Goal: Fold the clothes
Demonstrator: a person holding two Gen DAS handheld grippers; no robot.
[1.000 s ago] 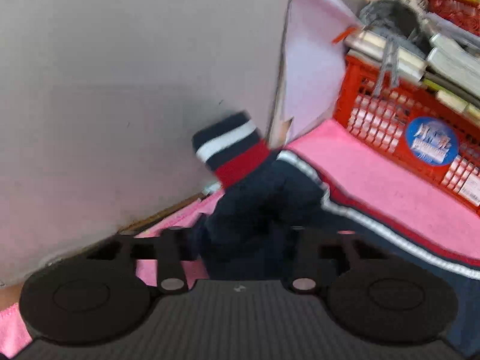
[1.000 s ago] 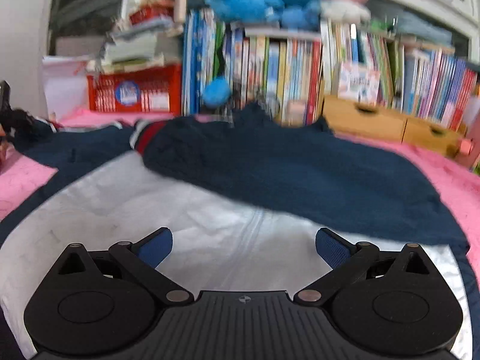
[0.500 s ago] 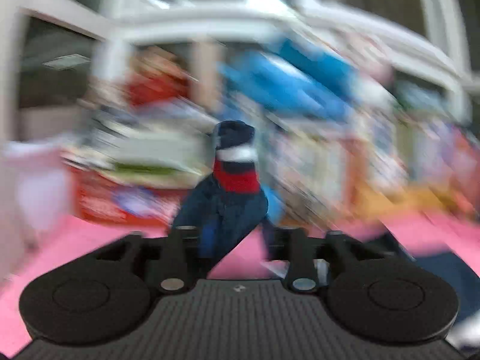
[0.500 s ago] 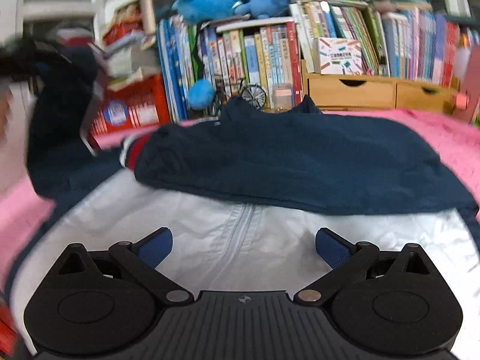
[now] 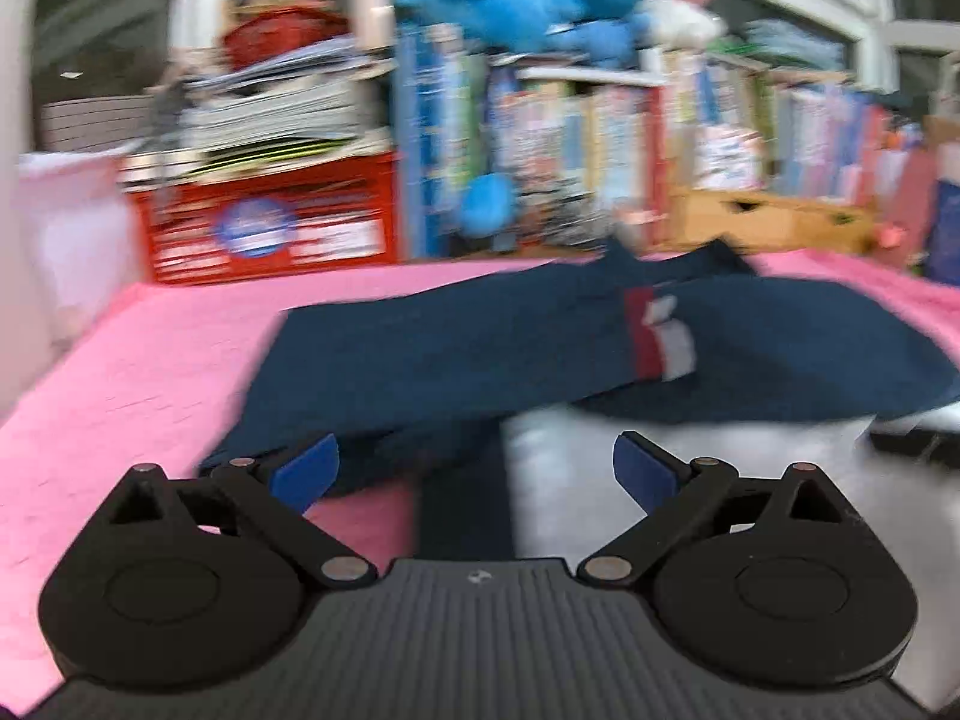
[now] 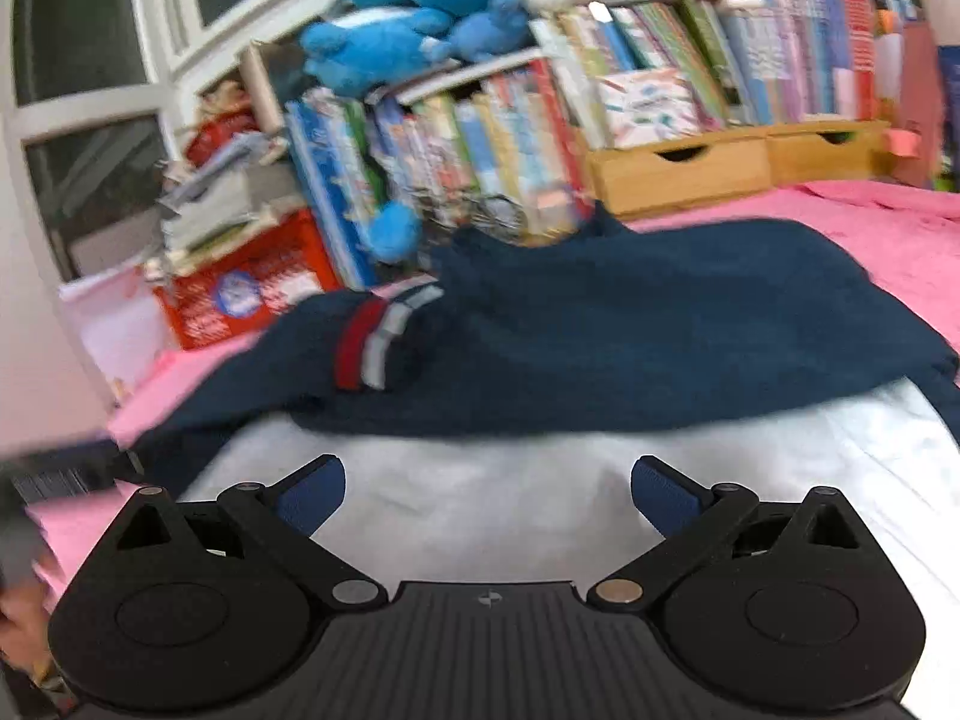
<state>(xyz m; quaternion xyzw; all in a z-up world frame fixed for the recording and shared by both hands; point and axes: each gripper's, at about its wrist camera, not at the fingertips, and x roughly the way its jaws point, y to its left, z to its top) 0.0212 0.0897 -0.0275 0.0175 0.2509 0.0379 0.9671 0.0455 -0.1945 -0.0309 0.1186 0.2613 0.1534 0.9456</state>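
Note:
A navy jacket (image 5: 450,348) lies on the pink cover (image 5: 138,372) with its white lining (image 5: 660,450) showing at the near side. One sleeve is laid across the body, and its red and white cuff (image 5: 660,342) rests on top. My left gripper (image 5: 474,468) hovers over the jacket's near left edge. Its jaws are opening wide and nothing is between the blue pads. In the right wrist view the jacket (image 6: 660,330), cuff (image 6: 372,348) and lining (image 6: 780,468) also show. My right gripper (image 6: 487,495) stands open over the lining, holding nothing.
Behind the cover stand a red crate (image 5: 270,228) stacked with papers, a row of books (image 6: 480,144) topped by blue plush toys (image 6: 408,18), and wooden drawers (image 6: 690,174). A white panel (image 6: 36,300) borders the left side.
My left gripper was shut on the sleeve cuff, swung it over to the right and let go. The cuff now lies on the jacket. The right gripper stayed open and rolled a little.

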